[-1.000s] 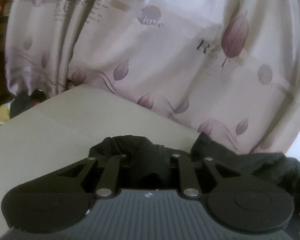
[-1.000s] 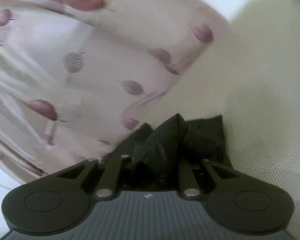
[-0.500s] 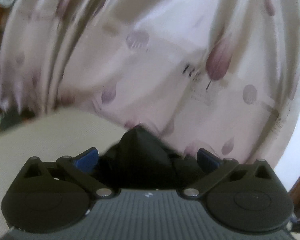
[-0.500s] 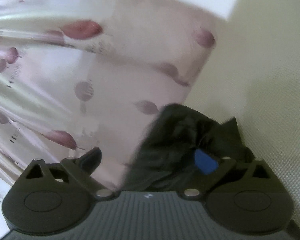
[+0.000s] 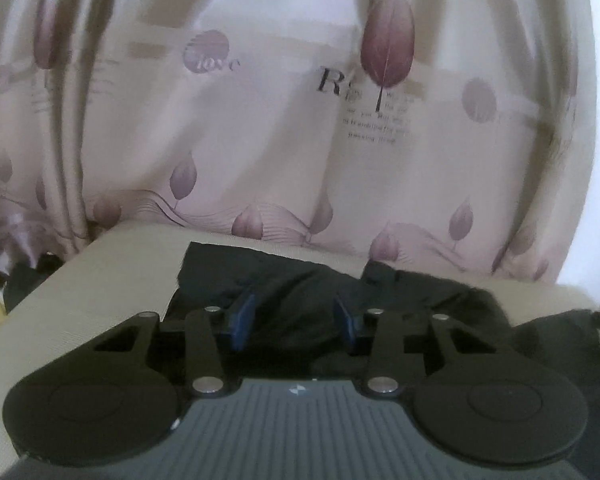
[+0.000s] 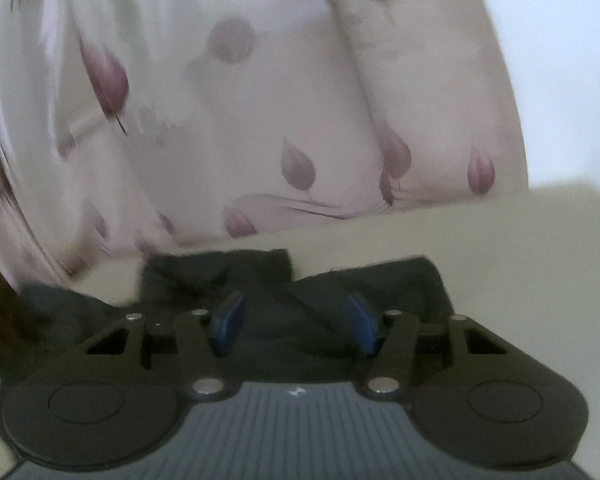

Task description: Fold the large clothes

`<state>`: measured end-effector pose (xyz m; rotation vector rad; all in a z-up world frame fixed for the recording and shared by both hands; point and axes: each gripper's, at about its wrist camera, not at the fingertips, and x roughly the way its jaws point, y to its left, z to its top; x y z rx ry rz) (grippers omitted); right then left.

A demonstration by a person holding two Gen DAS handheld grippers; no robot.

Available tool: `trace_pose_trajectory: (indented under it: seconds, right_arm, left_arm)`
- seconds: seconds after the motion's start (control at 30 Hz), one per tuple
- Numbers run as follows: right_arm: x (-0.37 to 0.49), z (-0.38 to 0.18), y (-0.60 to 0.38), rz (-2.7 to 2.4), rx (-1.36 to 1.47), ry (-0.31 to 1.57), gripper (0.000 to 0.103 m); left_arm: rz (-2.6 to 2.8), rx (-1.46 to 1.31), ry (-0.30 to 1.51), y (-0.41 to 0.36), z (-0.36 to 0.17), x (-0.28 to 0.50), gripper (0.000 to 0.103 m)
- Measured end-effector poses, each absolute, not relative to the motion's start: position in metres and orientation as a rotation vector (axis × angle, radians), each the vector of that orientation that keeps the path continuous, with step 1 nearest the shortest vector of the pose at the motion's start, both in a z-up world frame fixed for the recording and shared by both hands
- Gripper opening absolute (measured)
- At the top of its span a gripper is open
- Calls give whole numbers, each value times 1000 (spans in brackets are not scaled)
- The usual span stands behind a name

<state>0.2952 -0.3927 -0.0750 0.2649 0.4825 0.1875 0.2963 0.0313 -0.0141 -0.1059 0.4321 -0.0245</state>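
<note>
Pale curtain (image 5: 260, 120) with purple leaves right behind, hanging down to the far edge of a beige counter (image 5: 100, 280). On that counter, close to the curtain, a black garment (image 5: 292, 280), crumpled and bunched rather than flat, with one square corner lying towards the far left edge and a looser mass spreading off to the right.

Left gripper (image 5: 296, 320) low over the cloth, jaws standing apart, blue pads (image 5: 242, 320) clear on both sides, fabric lying between and beneath them but not pinched. Right gripper (image 6: 296, 320) likewise over the garment (image 6: 260, 280), jaws spread about as wide, nothing clamped; right-hand view smeared by blur, so fine creases hard to read.

Likely trouble from here:
- Closing on a bunched ridge and catching several layers at once, giving a lumpy, crooked fold. Cause: no clean edge or hem showing between either set of pads.
- Grabbing too shallow and losing the cloth on the lift. Cause: limp, slippery-looking fabric and only a thin fold within reach.
- Snagging or dragging the curtain along with the garment. Cause: curtain hem just beside the far corner.
- Sliding the loose right-hand mass off the counter while pulling. Cause: that part looks close to the edge, though hard to judge.
- Uneven pull between the two grippers, twisting the garment. Cause: mismatched grasp points on black-on-black folds.
</note>
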Motion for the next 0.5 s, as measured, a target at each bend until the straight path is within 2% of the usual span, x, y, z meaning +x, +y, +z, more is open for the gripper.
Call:
trace_pose_trajectory:
  seconds: [0.1,0.13,0.2,0.3,0.5]
  right_arm:
    - [313,-90,-388,153,215,533,56]
    - [321,-95,-386,138,193,560,56]
    - [333,-107,-384,112,159,609,56]
    - [339,-119,-385,110,154,659,55]
    - [347,-138,-383,116,151,727,54]
  left_arm:
    - [-20,-70,505,28,-32,320,42]
    - [-13,-58,535,29,-39,325,37]
    - [11,-44,595,31,-55,337,36]
    - [29,-105,677,43,-78,348,35]
    - [50,-113,718,45,-97,357,33]
